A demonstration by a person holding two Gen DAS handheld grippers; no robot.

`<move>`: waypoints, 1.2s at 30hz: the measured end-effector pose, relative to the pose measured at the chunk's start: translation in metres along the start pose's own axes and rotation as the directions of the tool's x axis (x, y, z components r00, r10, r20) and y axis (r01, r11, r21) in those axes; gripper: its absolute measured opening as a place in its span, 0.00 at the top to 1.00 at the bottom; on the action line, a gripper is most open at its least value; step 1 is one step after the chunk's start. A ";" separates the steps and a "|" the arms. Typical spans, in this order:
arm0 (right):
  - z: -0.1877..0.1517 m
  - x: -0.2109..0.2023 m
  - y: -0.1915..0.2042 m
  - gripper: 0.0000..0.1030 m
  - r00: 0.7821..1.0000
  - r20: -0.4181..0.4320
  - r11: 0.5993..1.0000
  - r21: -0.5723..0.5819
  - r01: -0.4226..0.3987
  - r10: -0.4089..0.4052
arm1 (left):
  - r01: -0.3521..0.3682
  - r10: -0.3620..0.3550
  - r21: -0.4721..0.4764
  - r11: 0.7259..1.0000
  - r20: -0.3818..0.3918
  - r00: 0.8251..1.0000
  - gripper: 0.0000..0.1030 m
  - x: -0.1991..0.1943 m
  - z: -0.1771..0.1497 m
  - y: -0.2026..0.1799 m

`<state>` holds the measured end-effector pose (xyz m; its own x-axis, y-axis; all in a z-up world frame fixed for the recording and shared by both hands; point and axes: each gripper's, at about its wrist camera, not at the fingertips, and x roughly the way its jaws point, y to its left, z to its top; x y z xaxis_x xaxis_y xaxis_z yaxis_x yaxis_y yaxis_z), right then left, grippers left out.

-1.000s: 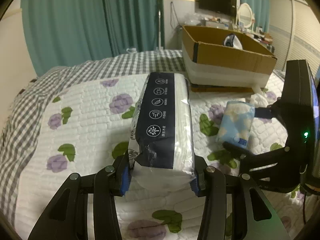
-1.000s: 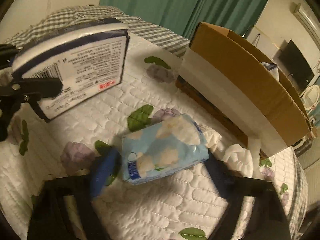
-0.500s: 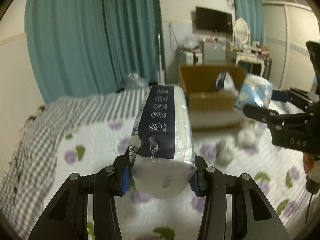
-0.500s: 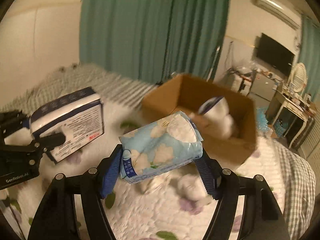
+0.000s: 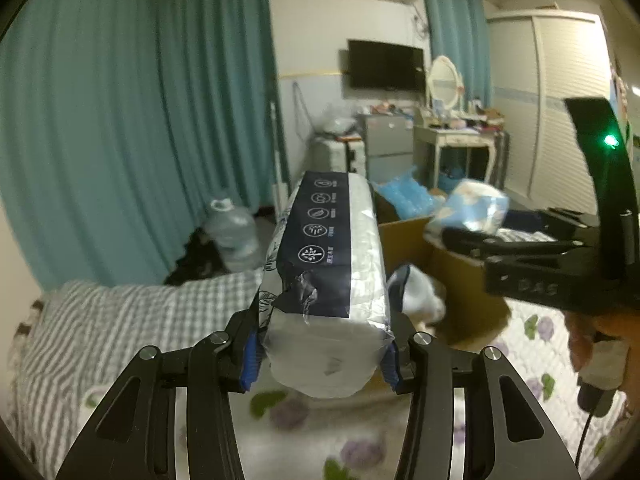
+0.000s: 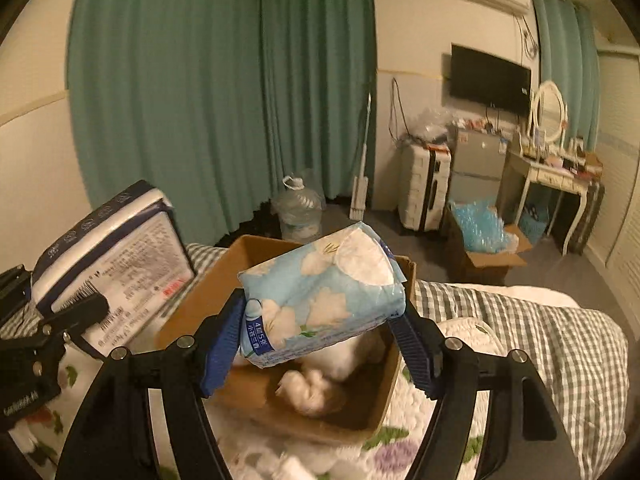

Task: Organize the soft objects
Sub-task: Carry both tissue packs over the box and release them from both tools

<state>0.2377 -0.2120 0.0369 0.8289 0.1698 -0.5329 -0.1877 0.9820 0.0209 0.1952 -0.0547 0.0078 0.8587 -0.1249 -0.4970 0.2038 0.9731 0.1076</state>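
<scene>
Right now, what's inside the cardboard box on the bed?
The cardboard box holds white soft items, blurred. The blue floral tissue pack in the right gripper hangs above it and hides the rest of the inside.

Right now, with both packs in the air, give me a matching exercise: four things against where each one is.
Things:
1. navy-and-white pack
2. blue floral pack
3. white soft items
4. water jug

Places:
A. on the floor by the curtain
B. in the right tongs
C. inside the cardboard box
D. in the left tongs

Pairs: 1-D, 2-B, 3-C, 4-A
</scene>
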 end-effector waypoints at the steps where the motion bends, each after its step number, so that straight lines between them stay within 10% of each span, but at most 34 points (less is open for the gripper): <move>1: 0.005 0.010 -0.006 0.31 1.000 -0.014 1.000 0.005 0.001 -0.001 | -0.001 0.001 0.021 1.000 -0.009 1.000 0.55 0.012 0.002 -0.007; 11: -0.006 0.071 -0.017 0.11 0.997 -0.070 0.999 0.029 0.023 -0.021 | 0.015 -0.005 0.070 0.997 -0.134 0.991 0.53 0.081 -0.013 -0.016; 21: -0.008 0.014 -0.024 0.08 0.999 -0.016 0.999 0.017 0.051 -0.050 | -0.024 0.033 0.044 0.999 -0.229 0.973 0.53 0.060 -0.009 -0.027; 36: 0.008 -0.119 -0.023 0.05 0.993 0.067 0.995 0.026 0.095 -0.097 | -0.106 0.106 0.049 0.993 0.007 0.994 0.41 -0.069 0.042 -0.029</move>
<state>0.1478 -0.2543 0.1060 0.8767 0.0791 -0.4745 -0.0943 0.9955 -0.0082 0.1493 -0.0826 0.0749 0.8789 -0.0227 -0.4766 0.1344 0.9702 0.2015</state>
